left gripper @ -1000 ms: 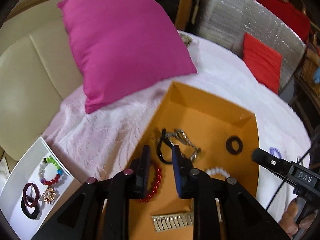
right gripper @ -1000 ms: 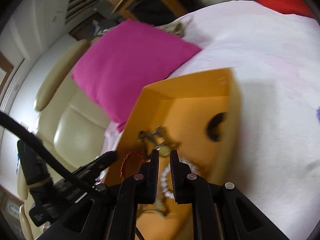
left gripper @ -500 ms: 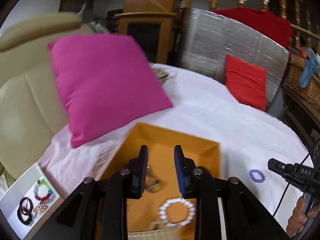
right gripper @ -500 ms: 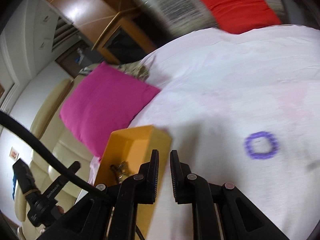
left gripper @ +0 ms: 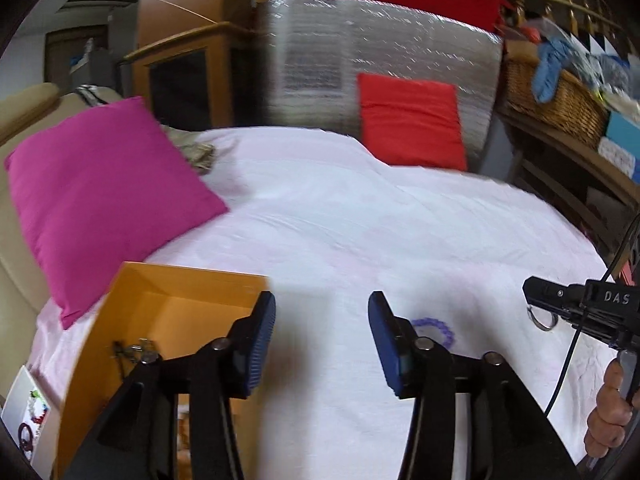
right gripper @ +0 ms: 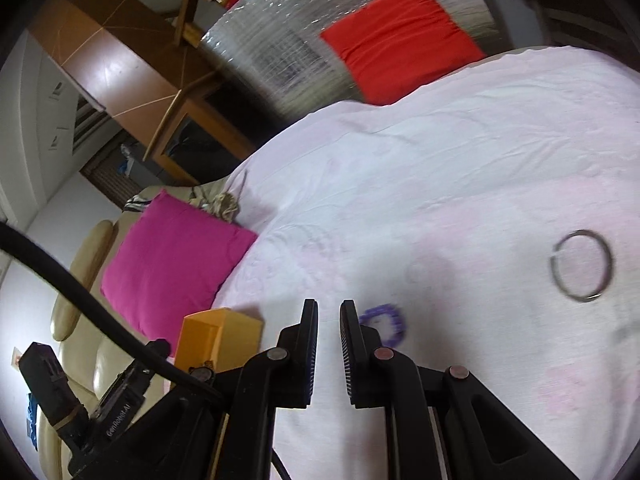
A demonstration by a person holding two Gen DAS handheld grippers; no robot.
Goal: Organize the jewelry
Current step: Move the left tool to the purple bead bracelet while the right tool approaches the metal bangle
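orange box (left gripper: pixel 172 312) sits at near left on the pink-white bed cover (left gripper: pixel 360 216). left hand-held gripper (left gripper: pixel 322 334) gapes wide, empty. purple bracelet (left gripper: pixel 434 330) lies just right. right hand-held gripper (right gripper: pixel 329 346) nearly closed, empty; silver ring (right gripper: pixel 582 271) far right.

Purple beaded bracelet (left gripper: pixel 434 330) laid flat on pale pink cover, partly hidden behind a gripper finger, thin silver bangle (right gripper: pixel 582 271) laid flat well apart, orange box (left gripper: pixel 172 316) open, metal pieces seen inside.
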